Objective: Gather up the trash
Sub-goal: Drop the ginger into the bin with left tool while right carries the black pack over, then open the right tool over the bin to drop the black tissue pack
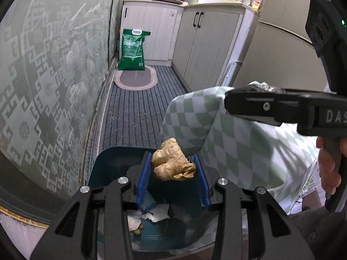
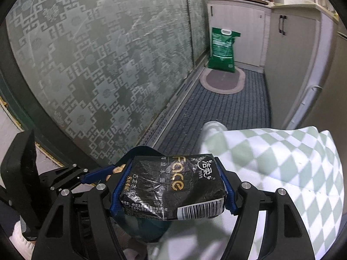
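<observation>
A knobbly piece of ginger (image 1: 173, 160) was clamped between the blue pads of the left claw (image 1: 174, 173), pressed on from both sides. It was held above a dark teal trash bin (image 1: 104, 166), in the bottom of which crumpled white paper (image 1: 158, 213) and a few small round scraps could be seen. The bin stood on a grey striped floor mat (image 1: 134, 112), beside a frosted glass door with a geometric pattern (image 1: 49, 82).

A crumpled black tissue packet (image 2: 173, 186), printed with gold lettering and a barcode, was gripped by the right claw (image 2: 172, 191), its blue pads set against the two ends of the packet. In the left wrist view this claw was seen from the side, near a table covered with a green-and-white checked cloth (image 1: 227, 147); a hand (image 1: 330, 164) was wrapped around its handle. In the right wrist view the left claw and a bit of the ginger were visible just to the left of the packet.

Farther down the narrow kitchen, a green sack (image 1: 131, 49) was propped against white cabinets (image 1: 201, 43), with an oval rug (image 1: 135, 79) laid before it.
</observation>
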Tool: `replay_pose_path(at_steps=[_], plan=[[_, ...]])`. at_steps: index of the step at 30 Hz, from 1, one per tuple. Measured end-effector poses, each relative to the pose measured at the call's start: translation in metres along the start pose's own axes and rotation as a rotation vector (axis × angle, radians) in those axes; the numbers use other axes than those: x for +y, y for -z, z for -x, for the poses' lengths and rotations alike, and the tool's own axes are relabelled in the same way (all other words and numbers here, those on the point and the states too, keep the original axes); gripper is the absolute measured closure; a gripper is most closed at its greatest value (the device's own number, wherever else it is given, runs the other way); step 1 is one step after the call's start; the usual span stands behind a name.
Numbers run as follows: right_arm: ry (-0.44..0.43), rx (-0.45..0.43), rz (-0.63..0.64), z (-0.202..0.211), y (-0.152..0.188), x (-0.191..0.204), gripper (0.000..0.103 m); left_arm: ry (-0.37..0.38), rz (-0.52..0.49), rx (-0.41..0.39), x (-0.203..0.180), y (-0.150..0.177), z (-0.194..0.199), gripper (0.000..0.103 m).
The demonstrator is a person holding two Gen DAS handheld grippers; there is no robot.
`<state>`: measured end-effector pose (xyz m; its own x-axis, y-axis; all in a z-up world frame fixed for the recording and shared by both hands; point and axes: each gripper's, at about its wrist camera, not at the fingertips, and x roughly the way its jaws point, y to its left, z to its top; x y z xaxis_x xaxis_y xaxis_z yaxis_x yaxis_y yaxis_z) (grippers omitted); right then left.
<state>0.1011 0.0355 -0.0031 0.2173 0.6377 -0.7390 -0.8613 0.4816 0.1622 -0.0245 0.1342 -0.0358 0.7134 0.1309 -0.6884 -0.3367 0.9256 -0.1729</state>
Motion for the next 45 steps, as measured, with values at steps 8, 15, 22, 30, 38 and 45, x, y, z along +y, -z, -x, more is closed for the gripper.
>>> replay_pose_path(at_steps=[8,15,22,30,38,45], plan=[[-0.030,0.022,0.020,-0.016,-0.005,0.019,0.031,0.001,0.016,0.047,0.018,0.012,-0.003,0.069],[-0.046,0.052,0.040,-0.031,-0.007,0.034,0.031,0.021,0.011,0.045,0.026,0.016,0.000,0.079],[-0.042,0.082,0.052,-0.043,-0.009,0.042,0.031,0.011,0.017,0.049,0.037,0.019,0.003,0.092],[-0.045,0.142,0.075,-0.057,-0.006,0.048,0.031,0.001,0.030,0.039,0.045,0.020,0.008,0.099],[-0.051,0.205,0.125,-0.071,0.001,0.058,0.031,-0.017,0.053,0.018,0.054,0.019,0.014,0.099],[-0.063,0.225,0.141,-0.073,0.004,0.060,0.029,-0.038,0.079,0.004,0.061,0.017,0.018,0.099]])
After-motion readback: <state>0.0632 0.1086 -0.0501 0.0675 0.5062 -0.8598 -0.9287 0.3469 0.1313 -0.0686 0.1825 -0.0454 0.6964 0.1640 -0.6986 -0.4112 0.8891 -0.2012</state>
